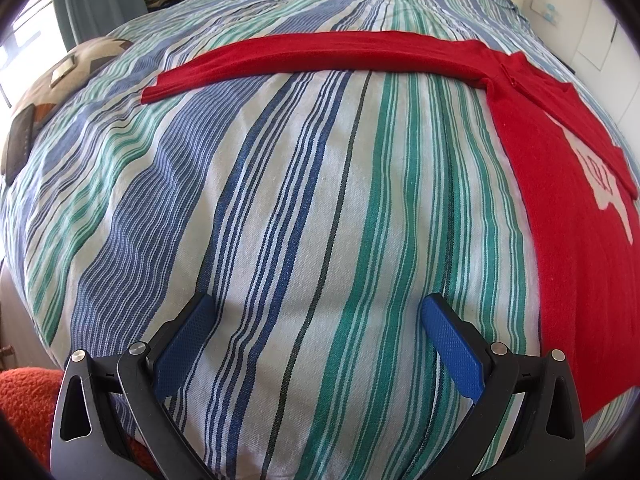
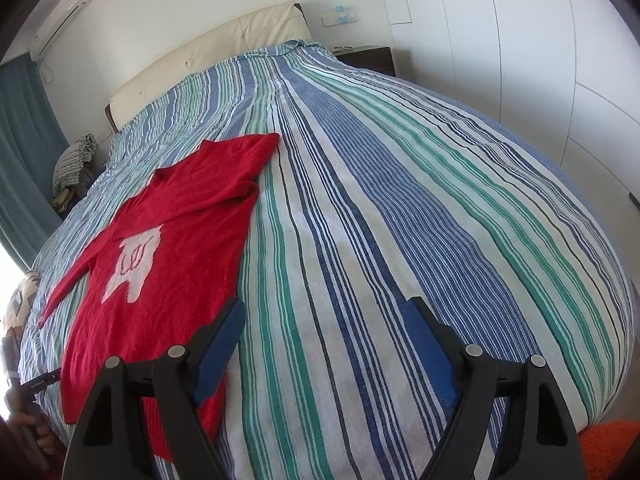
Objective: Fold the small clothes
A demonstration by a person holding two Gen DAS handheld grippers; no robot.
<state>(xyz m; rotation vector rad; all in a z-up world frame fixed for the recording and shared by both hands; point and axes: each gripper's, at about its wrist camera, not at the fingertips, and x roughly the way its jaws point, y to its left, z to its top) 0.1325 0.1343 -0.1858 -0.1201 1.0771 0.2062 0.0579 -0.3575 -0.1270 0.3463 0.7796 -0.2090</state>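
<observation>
A small red sweater [image 2: 168, 248] with a white figure on its chest lies flat on the striped bedspread [image 2: 380, 200]. One sleeve is folded across its body, and the other sleeve [image 1: 320, 54] stretches out straight to the left in the left wrist view. My left gripper [image 1: 318, 308] hovers open over bare bedspread, left of the sweater's body [image 1: 568, 240]. My right gripper [image 2: 324, 316] is open too, with its left finger above the sweater's right hem edge and nothing between its blue pads.
A cream headboard [image 2: 224, 48] and a dark nightstand [image 2: 368, 58] stand at the far end. A patterned cushion [image 1: 44, 96] lies on the bed's left side. White wardrobe doors [image 2: 540, 60] run along the right. A hand [image 2: 28, 432] holds the other gripper's handle at lower left.
</observation>
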